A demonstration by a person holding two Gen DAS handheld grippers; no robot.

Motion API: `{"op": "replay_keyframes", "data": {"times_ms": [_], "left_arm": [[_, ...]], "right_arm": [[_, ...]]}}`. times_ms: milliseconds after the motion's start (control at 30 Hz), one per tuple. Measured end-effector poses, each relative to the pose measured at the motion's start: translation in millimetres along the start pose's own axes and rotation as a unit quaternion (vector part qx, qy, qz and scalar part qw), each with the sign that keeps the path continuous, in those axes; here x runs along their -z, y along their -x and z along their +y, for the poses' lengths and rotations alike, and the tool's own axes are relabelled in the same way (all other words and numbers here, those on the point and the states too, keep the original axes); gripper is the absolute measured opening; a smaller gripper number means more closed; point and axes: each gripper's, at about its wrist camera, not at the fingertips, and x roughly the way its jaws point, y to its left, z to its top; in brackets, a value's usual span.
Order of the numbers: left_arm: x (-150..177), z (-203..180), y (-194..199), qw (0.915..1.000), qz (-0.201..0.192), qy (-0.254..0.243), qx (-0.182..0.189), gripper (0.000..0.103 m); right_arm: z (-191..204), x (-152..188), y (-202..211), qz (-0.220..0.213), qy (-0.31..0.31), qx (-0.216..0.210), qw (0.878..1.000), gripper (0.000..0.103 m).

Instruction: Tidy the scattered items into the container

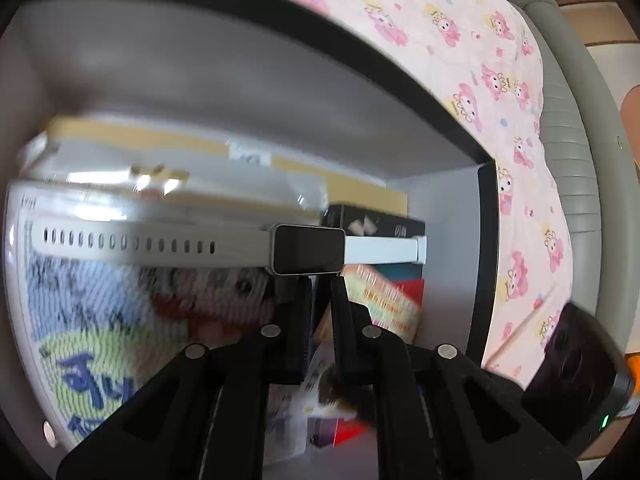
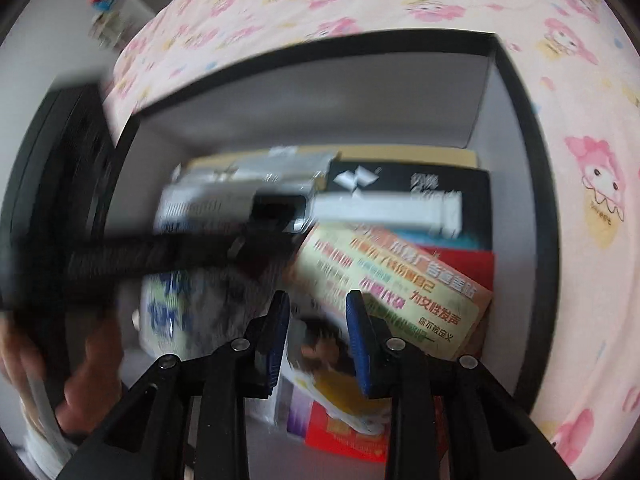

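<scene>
Our left gripper (image 1: 321, 280) is clamped on the watch (image 1: 308, 249), holding it over the box (image 1: 486, 240). Our right gripper (image 2: 318, 300) stands apart, empty, above the cards (image 2: 400, 292) inside.

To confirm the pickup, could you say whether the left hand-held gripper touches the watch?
Touching. The left wrist view shows the left hand-held gripper pinching the lower edge of the watch, no gap between.

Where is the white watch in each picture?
Left wrist: the white watch stretches across the middle, just above the left gripper.
Right wrist: blurred, upper middle, over the box's contents.
Shared landmark: the black box with a white logo behind the watch.
</scene>
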Motion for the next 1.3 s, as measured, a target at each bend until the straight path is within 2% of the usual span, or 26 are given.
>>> {"op": "replay_keyframes", "data": {"times_ms": [167, 233, 333, 433, 500, 600, 733, 800, 833, 933, 1033, 1100, 1167, 1233, 1300], "left_arm": [[-13, -5, 5, 0.9993, -0.024, -0.009, -0.029, 0.008], [-10, 0, 13, 0.9998, -0.017, -0.008, -0.012, 0.018], [8, 9, 21, 0.999, -0.014, -0.028, -0.032, 0.019], [12, 20, 35, 0.9976, -0.025, -0.033, -0.056, 0.019], [4, 28, 38, 0.9973, -0.034, -0.023, -0.061, 0.019], [-11, 34, 37, 0.9977, -0.038, -0.011, -0.055, 0.019], [-39, 18, 25, 0.9934, -0.05, -0.029, -0.099, 0.019], [-49, 22, 18, 0.9923, -0.05, -0.025, -0.11, 0.019], [-50, 25, 17, 0.993, -0.048, -0.016, -0.107, 0.019], [-36, 27, 23, 0.9975, -0.045, -0.009, -0.055, 0.019], [-12, 12, 37, 0.9963, -0.051, -0.052, -0.045, 0.019], [8, -3, 43, 0.995, -0.052, -0.085, -0.012, 0.019], [25, -12, 43, 0.9927, -0.045, -0.112, 0.003, 0.019], [38, -18, 33, 0.9917, -0.026, -0.126, 0.005, 0.019], [47, -22, 18, 0.9905, -0.014, -0.136, -0.015, 0.019]], "right_arm": [[-6, 9, 1, 0.032, -0.003, -0.027, 0.999, 0.027], [-4, 10, 4, 0.035, 0.0, -0.021, 0.999, 0.027], [4, -1, 13, 0.006, 0.014, -0.014, 1.0, 0.027], [5, -26, 17, -0.019, 0.014, 0.006, 1.0, 0.028], [4, -46, 12, -0.029, 0.007, 0.019, 0.999, 0.028], [-4, -59, 2, -0.02, -0.008, 0.027, 0.999, 0.028], [-7, -66, -4, -0.025, -0.006, 0.043, 0.999, 0.028], [-11, -63, -2, -0.03, -0.007, 0.041, 0.999, 0.028], [-11, -61, -2, -0.029, -0.008, 0.035, 0.999, 0.028], [-4, -51, -4, -0.027, -0.004, 0.028, 0.999, 0.028], [0, -36, 12, -0.043, 0.002, 0.035, 0.998, 0.028], [-3, -25, 25, -0.059, -0.003, 0.034, 0.998, 0.028], [-5, -13, 39, -0.078, -0.013, 0.036, 0.996, 0.028], [-7, -3, 47, -0.091, -0.015, 0.045, 0.995, 0.028], [-12, 5, 54, -0.107, -0.019, 0.056, 0.992, 0.028]]}}
